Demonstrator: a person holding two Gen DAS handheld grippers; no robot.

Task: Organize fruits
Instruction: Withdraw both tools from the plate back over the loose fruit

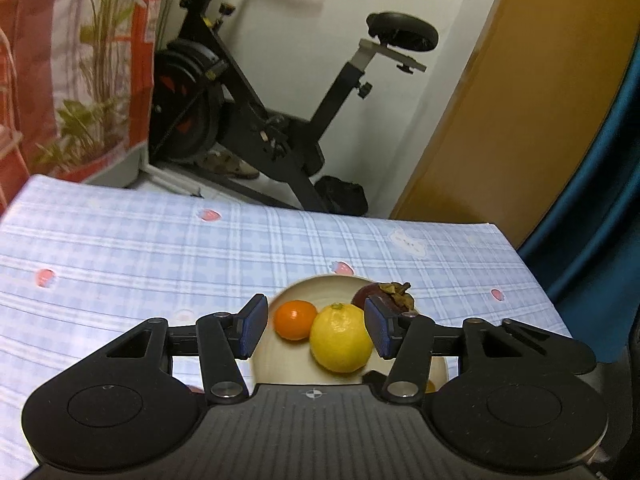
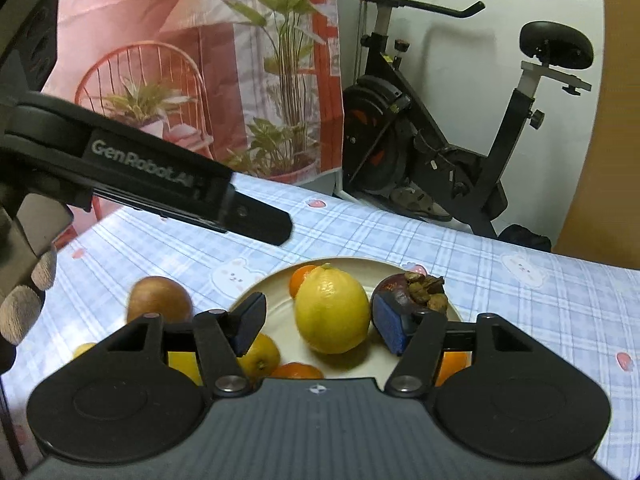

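A cream plate (image 1: 320, 286) (image 2: 276, 312) on the checked tablecloth holds a yellow lemon (image 1: 340, 338) (image 2: 332, 312), a small orange (image 1: 295, 319) (image 2: 301, 278) and a dark mangosteen (image 1: 370, 294) (image 2: 412, 292). My left gripper (image 1: 316, 330) is open and empty, above the plate's near side. My right gripper (image 2: 320, 328) is open and empty, with the lemon between its fingers' lines. Beside the plate lie a brown round fruit (image 2: 159, 299), a yellow citrus (image 2: 262, 354) and more oranges (image 2: 298, 371) (image 2: 454, 362). The left gripper also shows in the right wrist view (image 2: 264, 226), high at left.
The tablecloth (image 1: 140, 248) ends at a far edge. Beyond it stand an exercise bike (image 1: 256, 92) (image 2: 440, 140), a printed plant backdrop (image 2: 220, 80) and a wooden door (image 1: 520, 100). A blue curtain (image 1: 600, 200) hangs at right.
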